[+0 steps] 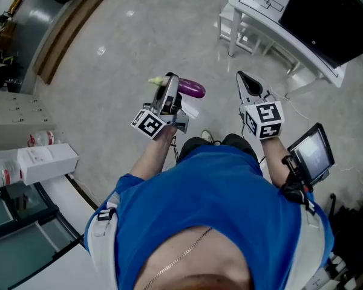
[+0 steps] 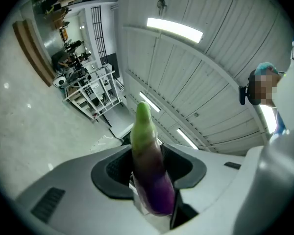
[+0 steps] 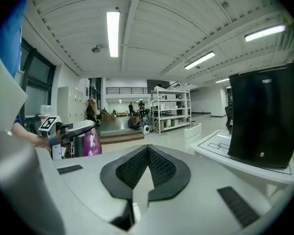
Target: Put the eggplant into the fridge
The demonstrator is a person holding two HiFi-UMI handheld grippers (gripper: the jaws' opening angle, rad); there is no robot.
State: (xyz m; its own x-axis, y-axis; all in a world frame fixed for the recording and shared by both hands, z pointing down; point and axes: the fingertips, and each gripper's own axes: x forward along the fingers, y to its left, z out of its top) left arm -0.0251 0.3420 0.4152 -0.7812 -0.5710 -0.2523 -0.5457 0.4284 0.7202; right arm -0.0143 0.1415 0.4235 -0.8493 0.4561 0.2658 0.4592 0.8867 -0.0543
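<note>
Left tongs (image 1: 171, 83) are partly closed, clamping the eggplant (image 1: 192, 89) crosswise at mid-length. Right tongs (image 1: 245, 80) are fully closed and empty, positioned near the eggplant's purple end.

The glossy purple eggplant (image 1: 192, 89) fades to a yellow-green stem end. The pale grey plastic left gripper (image 1: 169, 84) and matching right gripper (image 1: 244, 79) have black cross-hatched pads (image 3: 159, 168) and marker cubes (image 1: 264, 119) patterned in black-and-white squares. The person's shirt (image 1: 218, 192) is bright blue. The tall box-shaped cabinet (image 1: 327, 17) is black, and its table (image 1: 260, 5) is white.
</note>
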